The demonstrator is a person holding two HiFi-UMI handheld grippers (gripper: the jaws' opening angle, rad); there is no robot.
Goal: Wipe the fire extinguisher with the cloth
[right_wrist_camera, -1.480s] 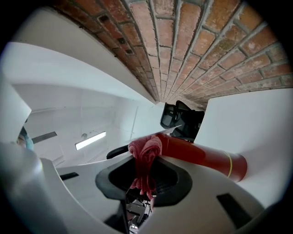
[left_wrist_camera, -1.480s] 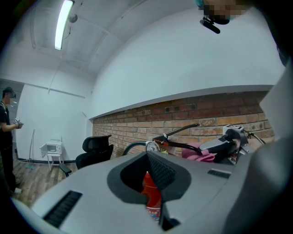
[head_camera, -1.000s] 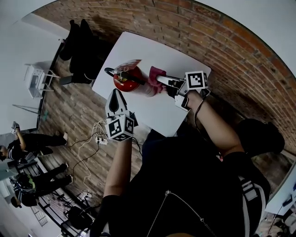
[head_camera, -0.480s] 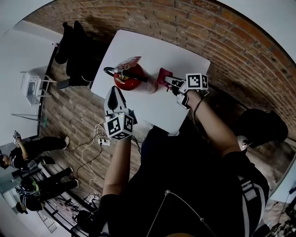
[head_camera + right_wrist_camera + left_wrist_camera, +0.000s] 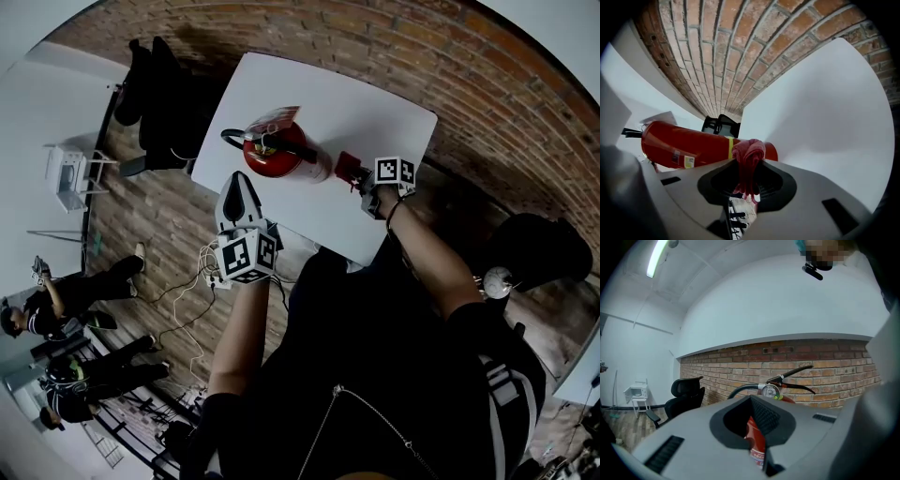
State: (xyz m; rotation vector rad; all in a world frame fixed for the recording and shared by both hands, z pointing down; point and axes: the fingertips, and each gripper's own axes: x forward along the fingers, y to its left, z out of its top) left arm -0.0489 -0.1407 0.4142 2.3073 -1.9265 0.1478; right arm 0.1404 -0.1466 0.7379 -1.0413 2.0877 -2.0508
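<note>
Seen whole only from the head view: a white table (image 5: 375, 103) with the red fire extinguisher (image 5: 281, 155) lying on its side across it, the left gripper (image 5: 240, 183) near the table's edge and the right gripper (image 5: 361, 175) at the cylinder's base end. Plain only in the right gripper view: jaws clamped on the bunched red cloth (image 5: 749, 154), just beside the yellow band, contact with the cylinder unclear. Plain only in the left gripper view: jaws pressed together on nothing, short of the extinguisher, its lever (image 5: 797, 373) and small gauge (image 5: 768, 391) beyond.
</note>
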